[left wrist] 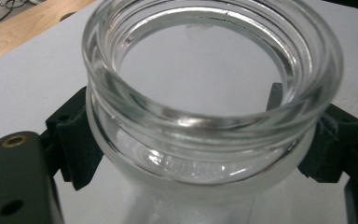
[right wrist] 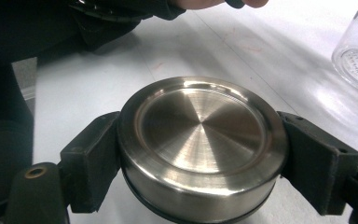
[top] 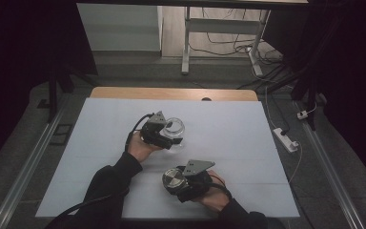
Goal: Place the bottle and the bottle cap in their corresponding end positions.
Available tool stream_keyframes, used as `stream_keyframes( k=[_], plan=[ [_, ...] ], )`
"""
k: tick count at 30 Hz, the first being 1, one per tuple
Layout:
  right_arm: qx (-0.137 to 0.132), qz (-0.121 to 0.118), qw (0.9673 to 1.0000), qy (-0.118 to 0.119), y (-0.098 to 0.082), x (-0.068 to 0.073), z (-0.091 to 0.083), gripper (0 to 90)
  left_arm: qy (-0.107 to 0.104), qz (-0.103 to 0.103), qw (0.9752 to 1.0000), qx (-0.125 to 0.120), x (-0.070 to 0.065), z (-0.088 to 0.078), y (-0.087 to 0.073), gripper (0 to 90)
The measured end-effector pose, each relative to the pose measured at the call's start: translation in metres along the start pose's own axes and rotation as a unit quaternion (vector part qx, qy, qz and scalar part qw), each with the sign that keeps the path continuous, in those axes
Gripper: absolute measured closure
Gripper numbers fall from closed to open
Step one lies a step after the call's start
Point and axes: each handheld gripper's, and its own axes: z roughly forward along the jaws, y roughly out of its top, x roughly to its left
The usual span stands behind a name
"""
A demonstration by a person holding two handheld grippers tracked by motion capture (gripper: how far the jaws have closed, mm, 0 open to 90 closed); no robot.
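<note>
**Operator:** Starting at the left. My left claw (top: pixel 170 136) is clenched on the glass jar (top: pixel 174 128), a black pad on either side just under the threaded rim. In the high view the claw body covers the jar's near side, so I only make out its far curve and the open mouth. In the left gripper view the jar's base is cut off by the bottom edge.

**Observer:** Is the jar standing on the tabletop (top: pixel 100 143) or lifted?

**Operator:** I can't tell; the contact point is hidden, though it looks low, probably resting or close to it. The jar sits about mid-tabletop, mouth open and lidless.

**Observer:** And the left hand (top: pixel 139 149)?

**Operator:** It comes in from below, dark sleeve up to the wrist, and the claw points away and to the right.

**Observer:** Now the right side.

**Operator:** My right claw (top: pixel 174 181) is grasping the steel lid (top: pixel 173 178), pads pressed on opposite sides of its rim, flat brushed top facing up. It is nearer me than the jar and well apart from it. The lid's underside is out of sight. The right hand (top: pixel 213 193) lies low near the tabletop's front edge, claw aimed left. In the right gripper view a blurred edge of the jar shows at the far right, cut off.
</note>
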Motion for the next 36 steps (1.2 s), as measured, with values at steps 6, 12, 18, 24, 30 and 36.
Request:
stream_keyframes(
  k=[6, 12, 18, 24, 30, 36],
  plan=[
    [0.01, -0.001, 0.9999, -0.004, -0.002, -0.004, 0.007, 18.0, 0.004, 0.003, 1.0, 0.004, 0.002, 0.007, -0.002, 15.8],
    [0.024, 0.0, 0.9997, -0.009, -0.005, -0.009, 0.014, 18.0, 0.012, -0.001, 0.9998, 0.013, 0.007, 0.01, -0.006, 15.8],
    [0.044, 0.008, 0.9989, -0.013, -0.011, -0.013, 0.021, 17.9, 0.015, -0.007, 0.9997, 0.018, 0.01, 0.013, -0.009, 15.8],
    [0.06, 0.006, 0.998, -0.019, -0.01, -0.012, 0.025, 17.8, 0.017, -0.006, 0.9995, 0.025, 0.01, 0.017, -0.011, 15.8],
    [0.077, -0.003, 0.9967, -0.028, -0.009, -0.01, 0.028, 17.7, 0.02, -0.002, 0.9993, 0.031, 0.008, 0.021, -0.013, 15.7],
    [0.079, 0.0, 0.9965, -0.027, -0.009, -0.01, 0.028, 17.5, 0.02, 0.001, 0.9993, 0.03, 0.008, 0.021, -0.014, 15.5]
  ],
)
